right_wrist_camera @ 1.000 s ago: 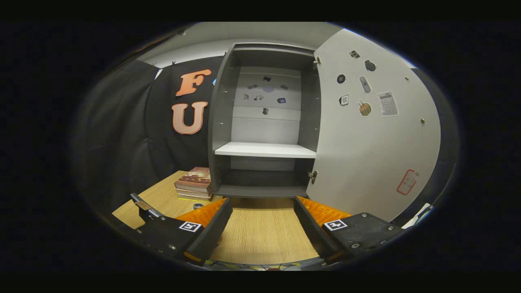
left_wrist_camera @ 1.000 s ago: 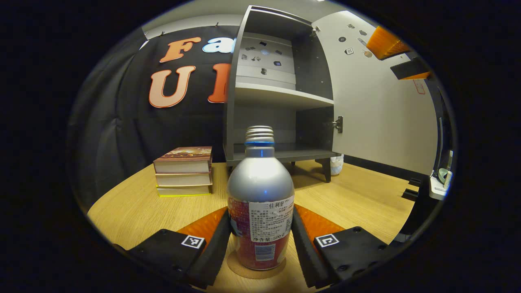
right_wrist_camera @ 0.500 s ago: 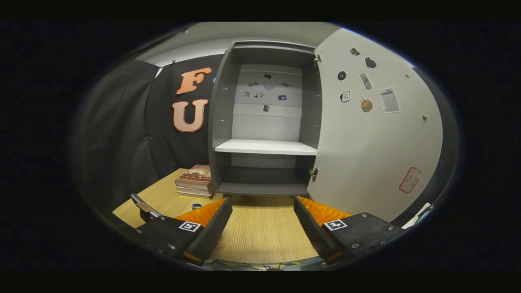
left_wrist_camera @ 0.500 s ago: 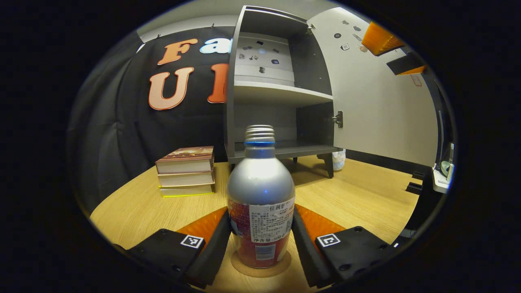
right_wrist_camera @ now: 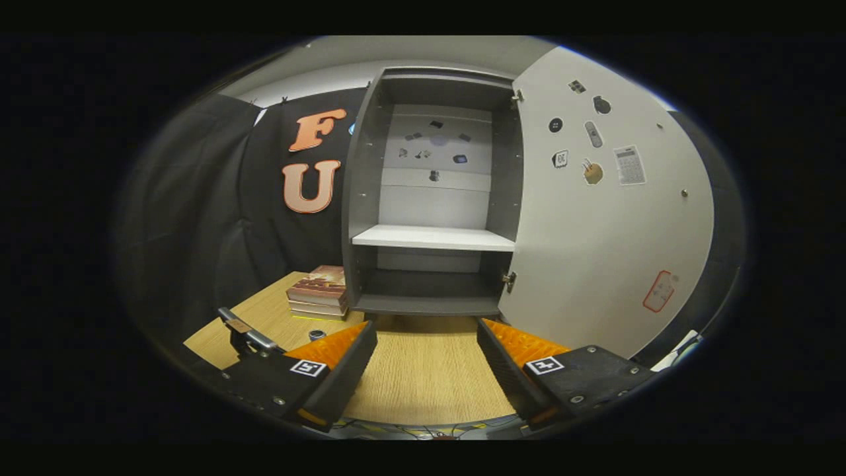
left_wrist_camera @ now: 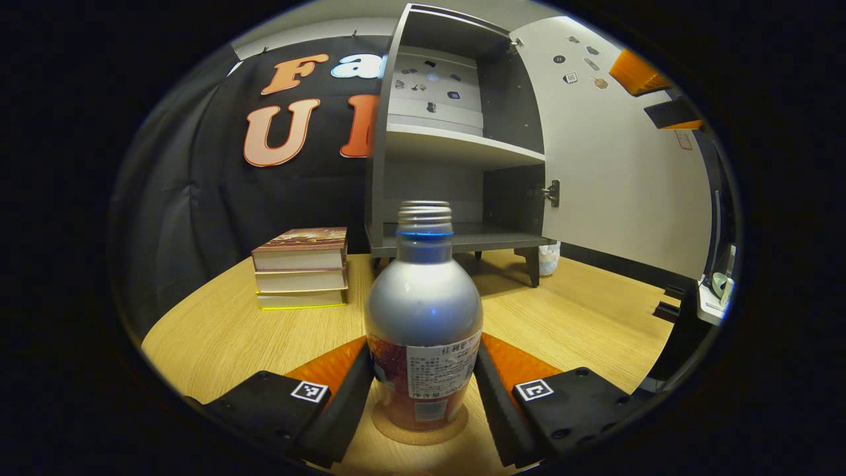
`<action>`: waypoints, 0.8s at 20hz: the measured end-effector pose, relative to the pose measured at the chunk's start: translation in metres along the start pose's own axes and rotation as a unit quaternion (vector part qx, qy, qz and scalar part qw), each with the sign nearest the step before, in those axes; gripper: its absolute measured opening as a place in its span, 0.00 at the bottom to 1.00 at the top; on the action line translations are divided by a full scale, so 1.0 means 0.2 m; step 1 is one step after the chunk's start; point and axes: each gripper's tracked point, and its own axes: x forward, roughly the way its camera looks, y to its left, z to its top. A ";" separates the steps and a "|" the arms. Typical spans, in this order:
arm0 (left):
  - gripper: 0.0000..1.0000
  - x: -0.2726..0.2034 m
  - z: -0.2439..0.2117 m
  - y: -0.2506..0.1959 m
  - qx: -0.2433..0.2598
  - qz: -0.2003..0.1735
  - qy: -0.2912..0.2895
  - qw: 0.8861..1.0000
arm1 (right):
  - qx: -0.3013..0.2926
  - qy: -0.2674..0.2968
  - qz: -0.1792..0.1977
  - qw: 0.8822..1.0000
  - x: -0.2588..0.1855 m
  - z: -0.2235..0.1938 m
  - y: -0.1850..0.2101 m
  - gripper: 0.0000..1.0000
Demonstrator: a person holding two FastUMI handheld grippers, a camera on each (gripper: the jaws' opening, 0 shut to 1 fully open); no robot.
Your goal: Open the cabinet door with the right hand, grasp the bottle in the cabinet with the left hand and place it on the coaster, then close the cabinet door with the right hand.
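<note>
1. In the left gripper view the bottle (left_wrist_camera: 423,317) stands upright on the round coaster (left_wrist_camera: 419,425), which lies on the wooden table (left_wrist_camera: 218,330)
2. The left gripper (left_wrist_camera: 423,390) has a finger on each side of the bottle's lower body; both fingers lie right against the label, but I cannot tell whether they press on it or have just let go
3. Behind the bottle the cabinet (left_wrist_camera: 456,145) stands on the table with its door (left_wrist_camera: 621,165) swung wide to the right; its lower compartment and the shelf above hold nothing
4. A stack of books (left_wrist_camera: 301,268) sits on the table to the left of the cabinet
5. In the right gripper view the right gripper (right_wrist_camera: 426,360) hangs over the table in front of the cabinet (right_wrist_camera: 429,198), fingers spread apart with nothing between them
6. The door (right_wrist_camera: 608,218) there stands open to the right, apart from the gripper, with small stickers on its inner face
7. The books (right_wrist_camera: 318,297) show at the cabinet's lower left
</note>
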 end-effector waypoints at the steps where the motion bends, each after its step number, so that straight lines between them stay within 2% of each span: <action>1: 0.88 0.00 0.02 0.01 0.003 0.001 -0.002 1.000 | -0.001 -0.002 0.000 1.000 0.00 0.01 0.00 0.94; 4: 0.89 0.01 0.06 0.00 0.011 -0.002 -0.005 1.000 | -0.001 -0.006 0.000 1.000 -0.01 0.02 0.01 0.94; 5: 0.96 0.01 0.08 -0.01 0.015 -0.004 -0.008 1.000 | -0.002 -0.009 0.000 1.000 -0.02 0.03 0.01 0.94; 6: 0.98 0.01 0.10 -0.01 0.020 -0.006 -0.010 1.000 | -0.002 -0.011 -0.001 1.000 -0.02 0.04 0.01 0.94; 11: 0.98 0.00 0.32 -0.02 0.014 -0.018 -0.038 0.999 | 0.003 -0.030 -0.014 0.999 -0.03 0.09 0.00 0.94; 16: 0.97 -0.02 0.64 0.01 0.007 -0.020 -0.079 0.997 | 0.010 -0.056 -0.044 0.997 -0.04 0.16 -0.05 0.94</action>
